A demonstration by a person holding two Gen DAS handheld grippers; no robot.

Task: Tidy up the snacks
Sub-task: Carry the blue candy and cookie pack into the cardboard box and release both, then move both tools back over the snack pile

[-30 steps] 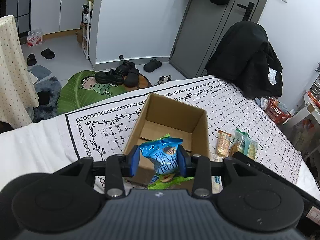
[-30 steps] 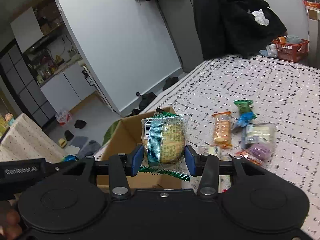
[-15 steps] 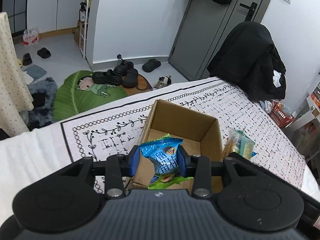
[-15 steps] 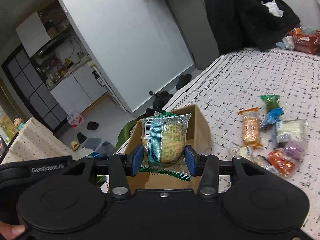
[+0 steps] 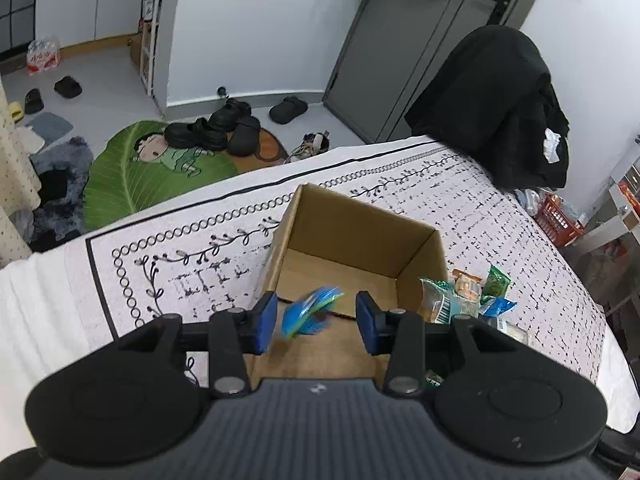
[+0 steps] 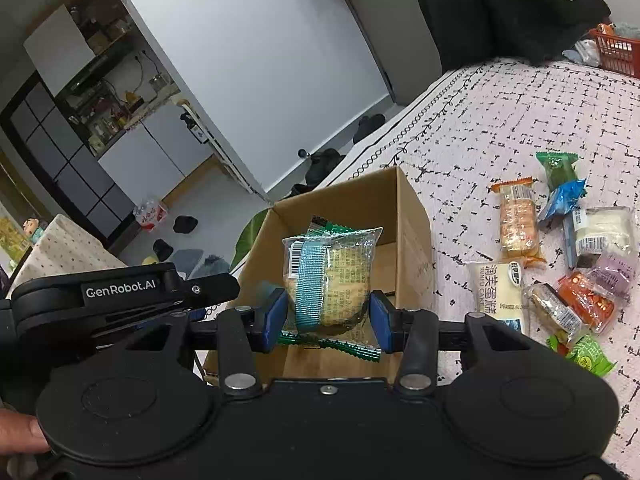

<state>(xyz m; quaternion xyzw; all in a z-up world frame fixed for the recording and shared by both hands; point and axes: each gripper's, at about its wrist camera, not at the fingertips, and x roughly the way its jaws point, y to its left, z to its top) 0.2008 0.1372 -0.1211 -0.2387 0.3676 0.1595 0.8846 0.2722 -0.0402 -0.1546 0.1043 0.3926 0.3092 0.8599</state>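
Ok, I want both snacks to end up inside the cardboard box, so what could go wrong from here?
1. The blue packet, blurred between the open left gripper jaws, sits low over the box's near wall; it may clip the rim and land outside.
2. The right gripper pinches only the green-edged cake packet's lower part; it could tilt or slip.

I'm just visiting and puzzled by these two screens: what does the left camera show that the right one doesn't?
Only the left view shows the open left gripper with a blurred blue packet loose between its fingers above the box, plus the green leaf rug.

Only the right view shows the right gripper shut on a clear-wrapped cake, and kitchen shelves.

Both show the cardboard box, the pile of snacks beside it, and the patterned cloth.
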